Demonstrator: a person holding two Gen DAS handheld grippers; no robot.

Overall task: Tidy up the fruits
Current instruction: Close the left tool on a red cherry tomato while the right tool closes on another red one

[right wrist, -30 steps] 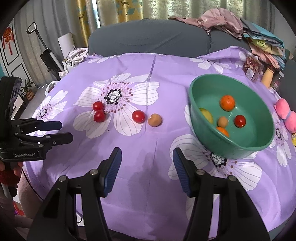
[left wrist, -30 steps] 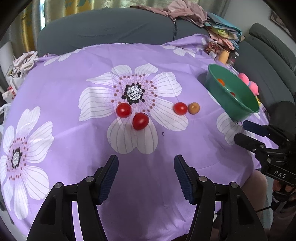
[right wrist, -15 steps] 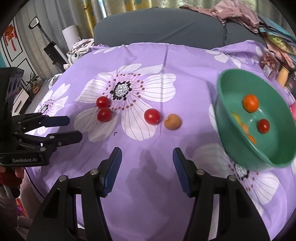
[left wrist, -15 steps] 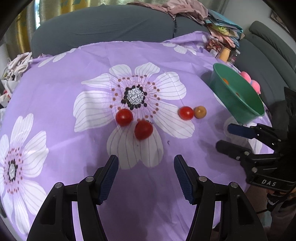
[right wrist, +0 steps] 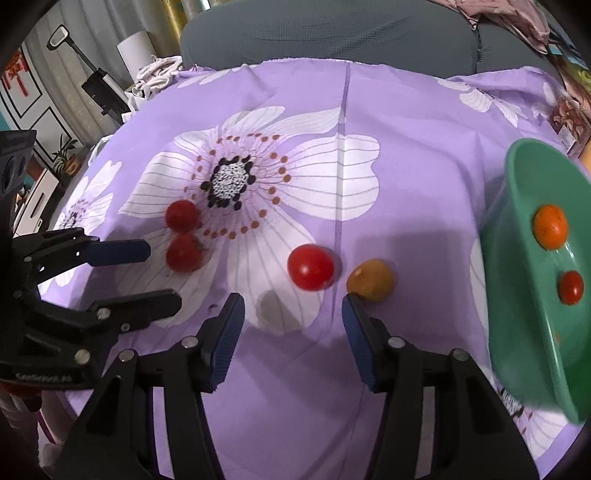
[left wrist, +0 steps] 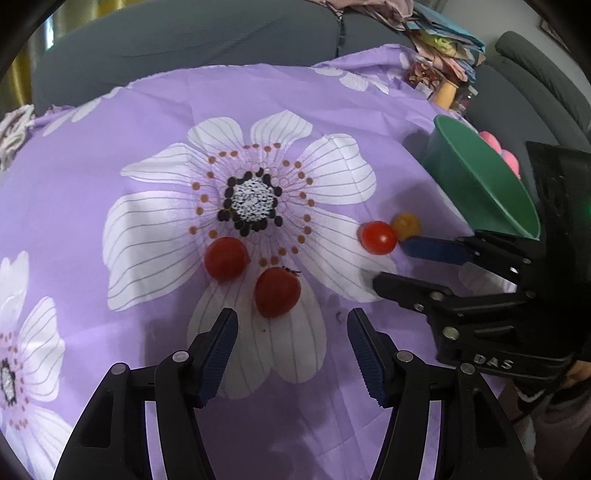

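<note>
Two red tomatoes (left wrist: pixel 226 258) (left wrist: pixel 277 291) lie on the purple flowered cloth (left wrist: pixel 147 129), the nearer one just ahead of my left gripper (left wrist: pixel 290 321), which is open and empty. A third tomato (right wrist: pixel 311 266) and a small orange-brown fruit (right wrist: pixel 371 280) lie just beyond my right gripper (right wrist: pixel 293 306). Its jaws are closing, with nothing between them; the right fingertip is next to the orange-brown fruit. The green bowl (right wrist: pixel 517 258) at the right holds an orange fruit (right wrist: pixel 550 226) and a tomato (right wrist: pixel 570 287). Each gripper shows in the other's view, right (left wrist: pixel 391 263) and left (right wrist: pixel 162 273).
A grey sofa (left wrist: pixel 221 44) runs behind the table, with piled clothes (left wrist: pixel 436 22) at its right end. Snack packets (right wrist: pixel 565 114) and a pink toy (left wrist: pixel 498 147) sit near the bowl. A white roll (right wrist: pixel 136 48) and a stand (right wrist: pixel 99 88) are off the table's left side.
Both grippers have come forward and down toward the fruits, which now look larger and closer. The right gripper's fingers stand slightly narrower. The bowl has slid toward the right edge of the right wrist view.
</note>
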